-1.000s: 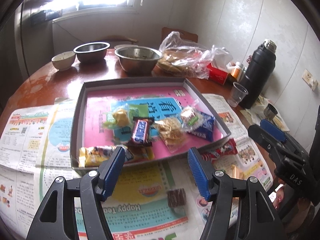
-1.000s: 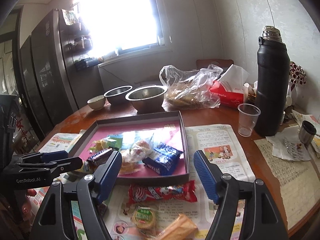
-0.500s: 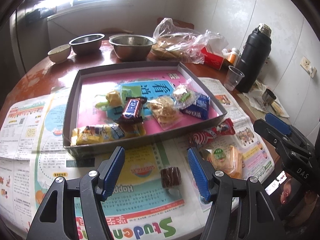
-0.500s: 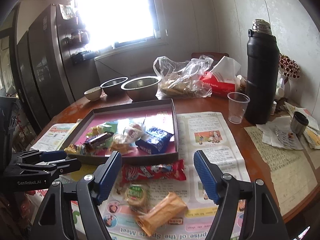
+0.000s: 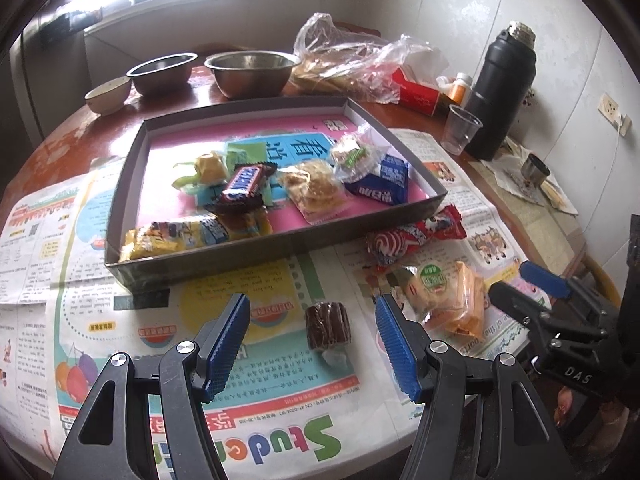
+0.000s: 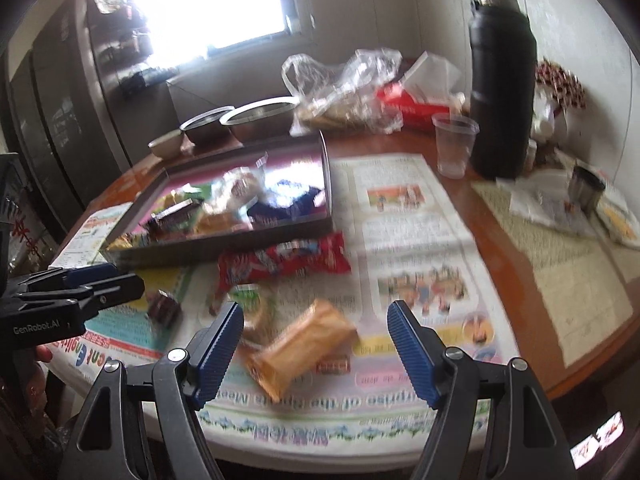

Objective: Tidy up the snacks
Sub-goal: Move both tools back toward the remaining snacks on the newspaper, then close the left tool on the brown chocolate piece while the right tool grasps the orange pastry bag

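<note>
The brown wrapped cake (image 5: 328, 325) lies on the newspaper (image 5: 256, 392) just outside the tray (image 5: 200, 268), between the left gripper's (image 5: 312, 340) spread jaws. It is probably light and soft, so take it across its short sides. The right gripper (image 6: 316, 344), also spread and empty, frames the orange packet (image 6: 304, 346). Both have dropped closer than 1 second ago.
</note>
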Demonstrator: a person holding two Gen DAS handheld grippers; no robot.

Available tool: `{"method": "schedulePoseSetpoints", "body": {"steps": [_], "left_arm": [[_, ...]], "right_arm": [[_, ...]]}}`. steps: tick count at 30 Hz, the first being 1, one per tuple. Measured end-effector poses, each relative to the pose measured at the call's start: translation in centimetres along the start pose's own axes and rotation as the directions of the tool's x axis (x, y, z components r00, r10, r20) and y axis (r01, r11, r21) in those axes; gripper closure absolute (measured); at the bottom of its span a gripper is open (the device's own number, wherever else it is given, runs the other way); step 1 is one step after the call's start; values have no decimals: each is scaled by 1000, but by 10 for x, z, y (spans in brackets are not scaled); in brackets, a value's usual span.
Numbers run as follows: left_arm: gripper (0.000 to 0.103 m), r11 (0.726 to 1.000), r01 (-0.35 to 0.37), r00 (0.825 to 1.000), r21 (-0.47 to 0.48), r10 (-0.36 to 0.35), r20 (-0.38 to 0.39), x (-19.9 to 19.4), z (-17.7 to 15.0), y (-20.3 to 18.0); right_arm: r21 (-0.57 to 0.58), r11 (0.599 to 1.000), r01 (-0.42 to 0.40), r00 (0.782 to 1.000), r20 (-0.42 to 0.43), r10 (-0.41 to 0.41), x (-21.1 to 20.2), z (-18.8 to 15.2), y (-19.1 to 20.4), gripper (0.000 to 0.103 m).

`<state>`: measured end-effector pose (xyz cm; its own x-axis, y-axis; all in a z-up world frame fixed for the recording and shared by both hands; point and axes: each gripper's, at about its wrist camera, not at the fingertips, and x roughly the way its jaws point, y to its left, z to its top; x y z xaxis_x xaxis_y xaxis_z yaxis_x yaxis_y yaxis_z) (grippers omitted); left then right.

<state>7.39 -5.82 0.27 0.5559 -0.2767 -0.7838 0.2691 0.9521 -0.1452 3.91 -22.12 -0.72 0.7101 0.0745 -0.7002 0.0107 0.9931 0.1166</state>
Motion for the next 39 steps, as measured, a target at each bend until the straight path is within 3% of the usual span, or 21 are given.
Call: {"method": "schedulePoseSetpoints", "body": {"steps": [11, 21, 28, 31, 36, 39], "left_arm": [[36, 1000, 2, 999, 26, -1, -54, 20, -8, -9], [36, 1000, 2, 997, 26, 0, -77, 32, -9, -10], [36, 1000, 5, 996, 26, -3, -85, 40, -12, -10], [46, 999, -12, 997, 46, 16, -76, 41, -13, -13], [73, 997, -30, 998, 77, 35, -59, 40, -13, -16], [74, 996, -26, 998, 83, 31, -57, 41, -13, -15]], "right_arm": [[17, 999, 30, 997, -71, -28, 20, -15, 7, 37], [-26, 997, 74, 994, -84, -76, 32, -19, 6, 61], [-68, 995, 74, 996, -48, -77, 37, -17, 8, 72], [-88, 994, 68, 997, -35, -72, 39, -16, 12, 74], [-102, 993, 56, 998, -19, -59, 41, -16, 17, 74], [-93, 995, 47, 999, -18, -49, 41, -15, 15, 74]]}}
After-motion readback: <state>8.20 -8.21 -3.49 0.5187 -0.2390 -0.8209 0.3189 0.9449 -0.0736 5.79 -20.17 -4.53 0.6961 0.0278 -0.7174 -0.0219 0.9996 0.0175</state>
